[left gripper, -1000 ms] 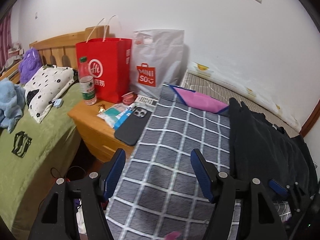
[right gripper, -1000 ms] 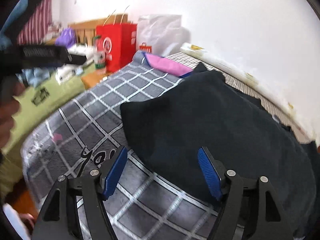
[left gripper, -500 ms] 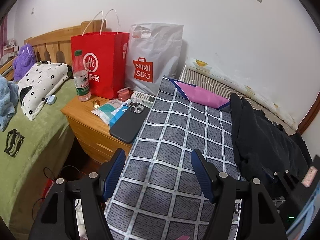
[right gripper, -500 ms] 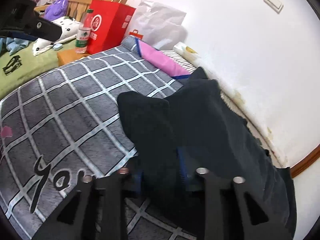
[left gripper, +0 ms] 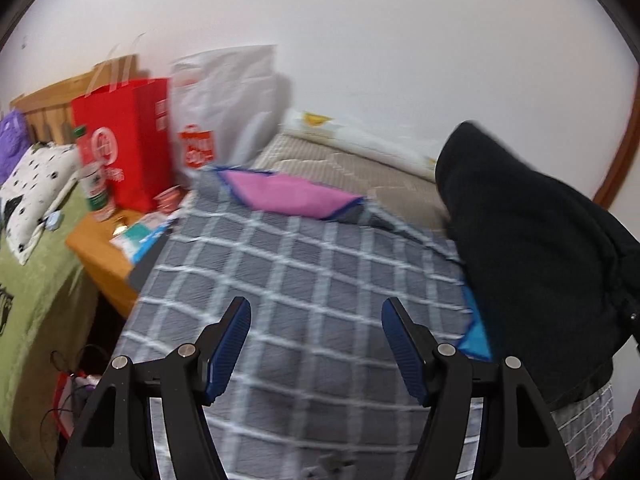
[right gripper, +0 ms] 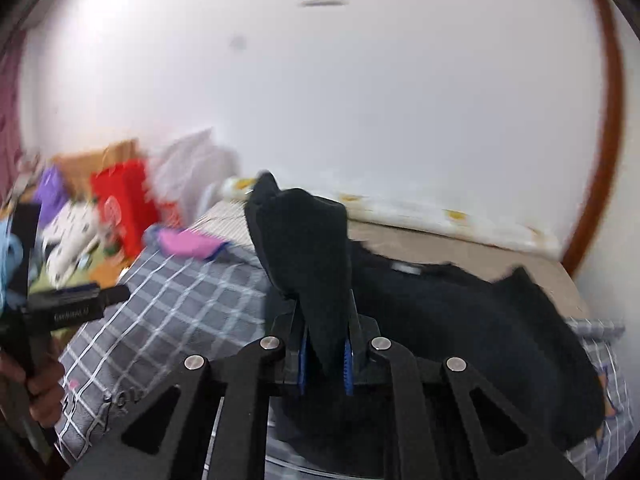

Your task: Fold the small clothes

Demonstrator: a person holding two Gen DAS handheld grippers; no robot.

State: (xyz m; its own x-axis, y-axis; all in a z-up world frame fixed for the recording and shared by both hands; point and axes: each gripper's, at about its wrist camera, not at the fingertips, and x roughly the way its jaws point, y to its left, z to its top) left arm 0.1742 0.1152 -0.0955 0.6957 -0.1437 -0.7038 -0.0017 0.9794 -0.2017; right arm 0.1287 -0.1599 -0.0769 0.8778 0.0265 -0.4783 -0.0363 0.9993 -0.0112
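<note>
Item one, nearest the lens in the right wrist view: the right gripper (right gripper: 325, 354), its blue pads pressing together on a fold of the black garment (right gripper: 460, 320). The pinched fold is standing up above the jaws in a peak, while the rest of the garment is lying spread across the bed toward the right, partly on the grey checked blanket (right gripper: 168, 300) and partly on the beige mattress cover (right gripper: 420, 244).

Item two, nearest the lens in the left wrist view: the left gripper (left gripper: 316, 330), its fingers standing spread apart with nothing between them, hovering over the checked blanket (left gripper: 304, 280). The black garment (left gripper: 532, 248) is hanging at the right of this view, lifted off the blanket. In the right wrist view the left gripper (right gripper: 76, 300) is showing at the left edge, a hand (right gripper: 38, 392) wrapping its handle.

Item three, mid-distance: a pink cloth (left gripper: 284, 194) with a dark blue edge, lying on the far end of the blanket.

Item four, left of the bed: a wooden nightstand (left gripper: 100, 252) carrying a plastic bottle (left gripper: 94, 184) and small blurred packets. A red paper bag (left gripper: 128, 140) and a white plastic bag (left gripper: 224, 108) are standing behind it against the wall.

Item five, far left: a second bed under a green cover (left gripper: 36, 292), bearing a white spotted pillow (left gripper: 34, 184) and a purple plush (left gripper: 12, 140).

Item six, farthest: a long white printed roll (left gripper: 360, 140) lying along the white wall.
</note>
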